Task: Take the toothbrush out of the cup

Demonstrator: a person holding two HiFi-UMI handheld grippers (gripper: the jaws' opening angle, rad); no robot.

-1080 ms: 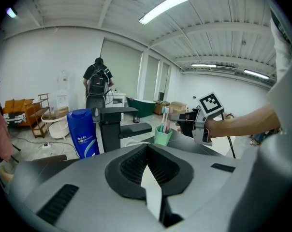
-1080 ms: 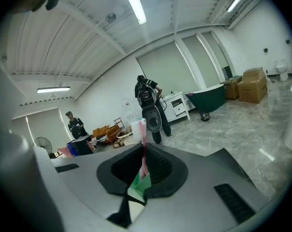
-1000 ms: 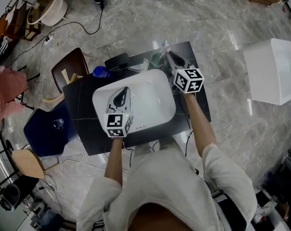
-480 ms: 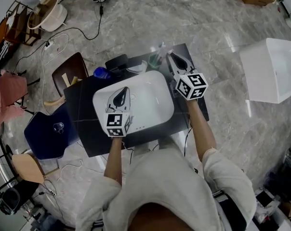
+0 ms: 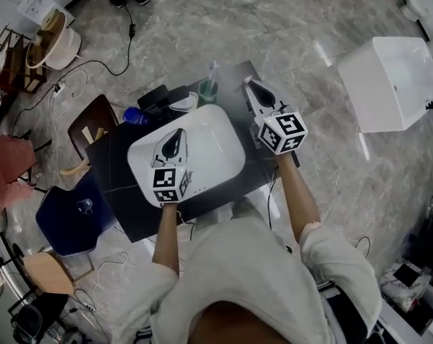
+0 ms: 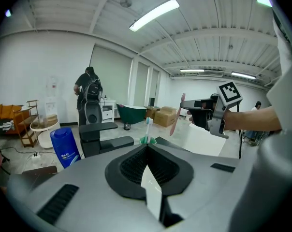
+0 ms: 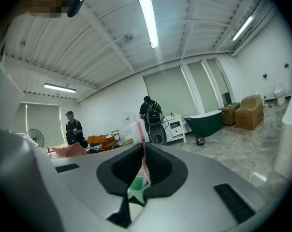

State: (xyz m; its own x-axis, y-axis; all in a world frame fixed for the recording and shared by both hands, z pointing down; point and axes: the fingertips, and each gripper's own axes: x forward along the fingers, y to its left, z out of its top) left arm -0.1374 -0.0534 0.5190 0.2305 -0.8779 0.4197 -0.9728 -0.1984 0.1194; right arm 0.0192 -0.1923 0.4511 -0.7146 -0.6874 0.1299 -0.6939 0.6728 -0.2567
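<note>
A green cup (image 5: 207,90) stands on the black counter behind the white sink (image 5: 216,160), with a white-and-blue toothbrush (image 5: 213,71) upright in it. In the left gripper view, cup (image 6: 147,140) and toothbrush (image 6: 147,126) show just past the jaws. My right gripper (image 5: 249,86) is to the cup's right and above it, shut on a pink toothbrush (image 6: 176,115). In the right gripper view the pink toothbrush (image 7: 142,151) stands between the jaws, the green cup (image 7: 137,186) below. My left gripper (image 5: 173,143) hovers over the sink, shut and holding nothing.
A black faucet (image 5: 160,96) and a blue bottle (image 5: 132,115) stand at the counter's back left. Chairs (image 5: 94,125) and cables crowd the floor on the left. A white tub (image 5: 388,84) sits on the right. A person with a backpack (image 6: 89,92) stands far behind.
My right gripper has risen with the pink toothbrush, up and away from the green cup. The left gripper has lifted a little over the sink.
</note>
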